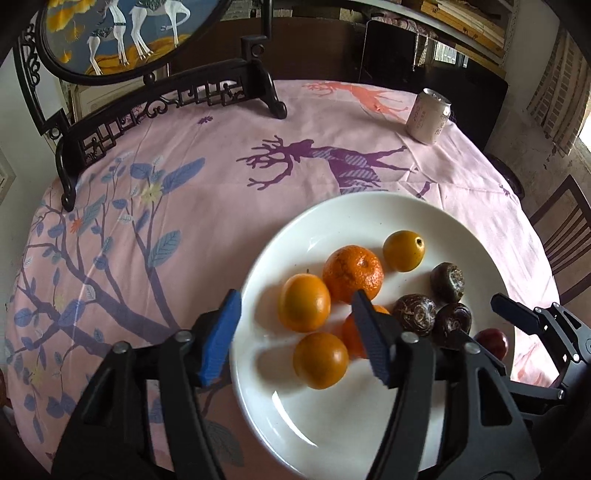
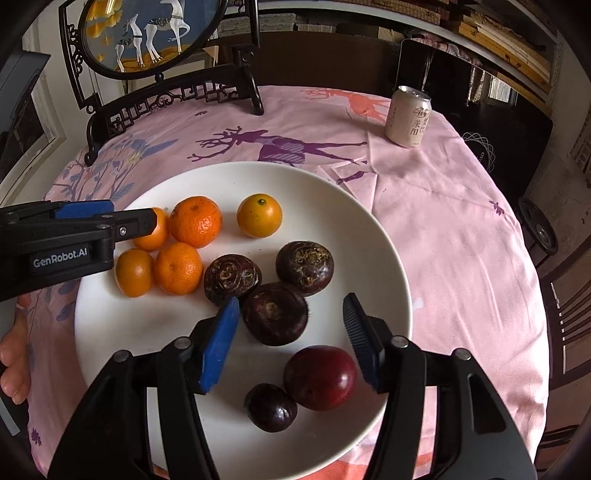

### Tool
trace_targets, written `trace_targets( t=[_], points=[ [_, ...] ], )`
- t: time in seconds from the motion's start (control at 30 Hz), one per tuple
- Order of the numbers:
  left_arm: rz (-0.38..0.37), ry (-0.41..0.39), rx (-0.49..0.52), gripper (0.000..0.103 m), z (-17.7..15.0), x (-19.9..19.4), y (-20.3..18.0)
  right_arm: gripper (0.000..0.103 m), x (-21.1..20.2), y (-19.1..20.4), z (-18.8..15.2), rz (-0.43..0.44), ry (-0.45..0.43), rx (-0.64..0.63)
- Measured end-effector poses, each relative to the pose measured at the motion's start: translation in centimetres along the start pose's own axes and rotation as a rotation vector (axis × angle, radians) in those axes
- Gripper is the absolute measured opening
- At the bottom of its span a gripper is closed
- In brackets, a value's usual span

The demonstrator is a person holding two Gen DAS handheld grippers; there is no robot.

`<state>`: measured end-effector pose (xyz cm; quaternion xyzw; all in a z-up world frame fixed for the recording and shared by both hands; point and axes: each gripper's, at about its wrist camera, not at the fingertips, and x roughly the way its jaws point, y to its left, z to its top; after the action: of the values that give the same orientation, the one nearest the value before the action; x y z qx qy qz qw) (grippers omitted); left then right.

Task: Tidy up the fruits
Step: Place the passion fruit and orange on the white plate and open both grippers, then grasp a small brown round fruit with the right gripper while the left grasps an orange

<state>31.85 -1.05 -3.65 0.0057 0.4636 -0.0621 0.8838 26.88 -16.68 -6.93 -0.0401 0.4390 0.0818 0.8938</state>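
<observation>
Flanking plate, can, framed screen

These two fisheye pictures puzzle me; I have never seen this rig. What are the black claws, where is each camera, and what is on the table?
A person holds a two-finger gripper in each hand, each with a camera looking along its fingers. One picture is from the left gripper, the other from the right gripper. Both are open and hold nothing. On the pink tablecloth a white plate carries orange citrus fruits, dark brown bulbs and a red fruit. Behind stand a drink can and a framed deer screen.
</observation>
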Motion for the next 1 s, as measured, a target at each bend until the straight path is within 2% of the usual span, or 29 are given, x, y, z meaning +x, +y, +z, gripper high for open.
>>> trace_targets(
  t=[0.13, 0.23, 0.3, 0.43, 0.53, 0.63, 0.9, 1.0],
  points=[
    [-0.069, -0.045, -0.001, 0.079, -2.2, -4.4, 0.3, 0.059, -3.5, 0.8, -0.9, 0.025, -0.032, -0.045],
    [-0.105, -0.089, 0.017, 0.092, -6.1, -8.4, 0.4, 0.06, -7.0, 1.5, -3.4, 0.044, -0.07, -0.061],
    [-0.108, -0.12, 0.024, 0.096, -9.1, -10.2, 0.4, 0.06, -8.7, 1.8, -5.8, 0.067, -0.081, -0.051],
    [-0.125, -0.104, -0.009, 0.096, -14.0, -11.2, 0.7, 0.06, -10.4, 2.4, -9.5, 0.095, -0.075, -0.009],
    [-0.129, -0.087, -0.016, 0.096, -16.1, -11.4, 1.1, 0.06, -11.3, 2.9, -11.3, 0.098, -0.066, -0.001],
    [-0.098, -0.083, -0.022, 0.096, -17.2, -11.7, 1.5, 0.06, -11.6, 3.5, -12.9, 0.087, -0.04, -0.019],
    [-0.09, -0.044, -0.058, 0.096, -19.2, -11.5, 2.8, 0.06, -9.0, 5.5, -16.0, 0.131, 0.08, -0.032],
    [-0.083, -0.038, -0.069, 0.096, -19.6, -11.5, 3.2, 0.06, -8.4, 6.5, -16.3, 0.16, 0.074, -0.039]
  ],
)
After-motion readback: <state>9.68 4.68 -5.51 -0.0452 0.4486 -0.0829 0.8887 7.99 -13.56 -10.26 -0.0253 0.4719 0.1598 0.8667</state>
